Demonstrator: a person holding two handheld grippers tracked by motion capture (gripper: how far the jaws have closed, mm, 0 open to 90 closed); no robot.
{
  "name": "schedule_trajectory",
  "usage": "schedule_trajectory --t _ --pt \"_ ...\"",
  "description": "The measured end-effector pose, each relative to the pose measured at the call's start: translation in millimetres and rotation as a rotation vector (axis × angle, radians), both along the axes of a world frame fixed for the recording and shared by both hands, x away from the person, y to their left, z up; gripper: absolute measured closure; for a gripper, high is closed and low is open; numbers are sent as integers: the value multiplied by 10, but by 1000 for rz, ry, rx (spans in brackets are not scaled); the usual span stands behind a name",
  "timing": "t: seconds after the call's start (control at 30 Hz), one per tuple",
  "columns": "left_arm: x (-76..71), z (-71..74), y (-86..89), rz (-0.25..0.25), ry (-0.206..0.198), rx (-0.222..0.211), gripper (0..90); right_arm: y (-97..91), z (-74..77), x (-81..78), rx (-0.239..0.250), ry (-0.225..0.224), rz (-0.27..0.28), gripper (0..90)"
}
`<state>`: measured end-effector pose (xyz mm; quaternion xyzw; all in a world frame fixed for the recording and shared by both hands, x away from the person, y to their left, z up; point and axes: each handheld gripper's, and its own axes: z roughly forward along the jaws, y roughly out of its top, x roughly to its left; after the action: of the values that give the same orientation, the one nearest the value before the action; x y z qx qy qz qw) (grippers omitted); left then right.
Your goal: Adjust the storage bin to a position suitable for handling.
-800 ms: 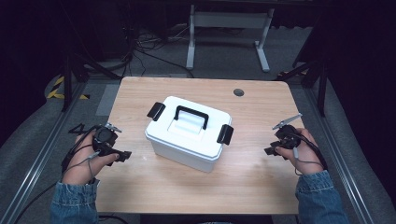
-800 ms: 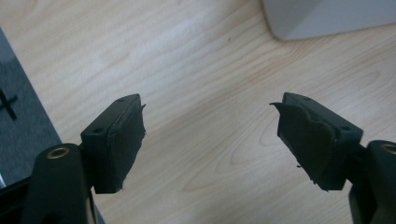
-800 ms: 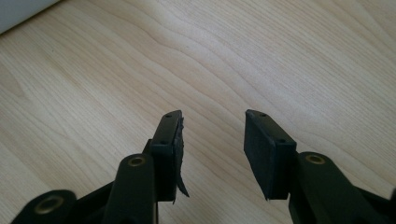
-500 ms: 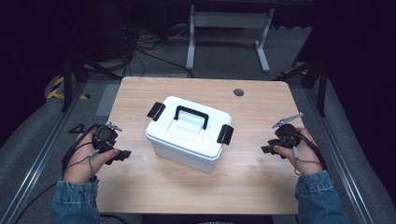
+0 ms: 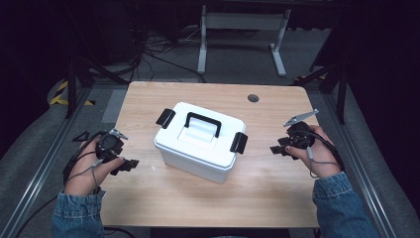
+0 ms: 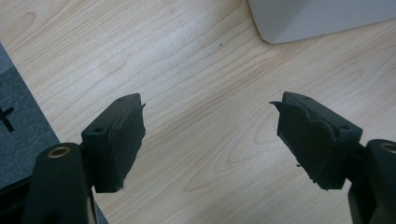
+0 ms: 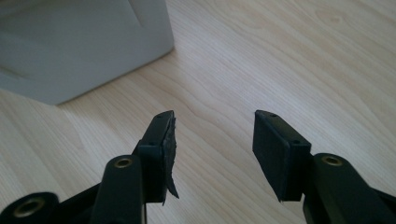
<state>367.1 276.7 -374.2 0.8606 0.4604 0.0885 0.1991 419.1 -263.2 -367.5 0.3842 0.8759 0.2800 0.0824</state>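
A white lidded box (image 5: 200,141) with a black carry handle (image 5: 203,123) and a black latch at each end stands in the middle of the wooden table (image 5: 247,198). My left gripper (image 5: 125,165) rests low over the table to the box's left, jaws open and empty; a corner of the box (image 6: 322,18) shows ahead of it (image 6: 208,126). To the box's right my right gripper (image 5: 278,148) is open too, nothing between its jaws (image 7: 212,135), with the box wall (image 7: 84,46) at upper left.
A round cable hole (image 5: 253,98) sits near the table's far edge. Beyond the table are a white stand (image 5: 242,29) and cables on the grey floor. Metal rails (image 5: 34,168) run along both sides of the table.
Both hands have barely shifted; the box has not moved.
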Motion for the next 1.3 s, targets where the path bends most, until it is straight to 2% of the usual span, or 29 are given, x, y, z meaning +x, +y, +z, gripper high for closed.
schedule_trajectory --t 0.07,0.1,0.2,0.23,0.27,0.37,0.47,0.6,0.63,0.67,0.77,0.87,1.03,1.17,1.2,1.3 --pt "10 5 12 -5 -6 5 234 44 53 11 18 3 4 501" --pt "9 5 13 2 1 -1 231 83 124 25 42 5 14 514" --pt "24 -4 17 8 11 -9 231 121 201 40 61 -7 24 527" --pt "32 -11 19 12 10 -15 231 164 280 58 56 -24 35 542" --pt "41 -16 24 32 29 -36 231 186 319 66 55 -30 40 545" --pt "44 -15 23 40 42 -49 231 229 387 80 60 -37 51 552" --pt "52 -10 27 35 35 -42 231 293 465 101 81 -43 69 557" --pt "67 -12 26 27 39 -21 231 403 562 154 140 -45 96 565" --pt "70 -10 24 24 41 -15 231 403 562 154 140 -45 96 565" --pt "72 -5 18 40 73 -30 237 459 596 172 138 -48 106 565" --pt "76 -5 18 50 91 -46 256 524 631 186 138 -47 116 565" --pt "90 -15 23 48 91 -53 265 617 672 205 127 -57 134 565" --pt "99 1 15 30 72 -37 262 827 768 270 131 -63 184 557" --pt "111 -2 30 62 71 -55 263 997 809 337 121 -64 212 556" --pt "124 -4 48 81 69 -47 264 1036 814 348 118 -62 216 555" --pt "148 -5 66 94 78 -26 273 1140 826 376 120 -57 231 554"
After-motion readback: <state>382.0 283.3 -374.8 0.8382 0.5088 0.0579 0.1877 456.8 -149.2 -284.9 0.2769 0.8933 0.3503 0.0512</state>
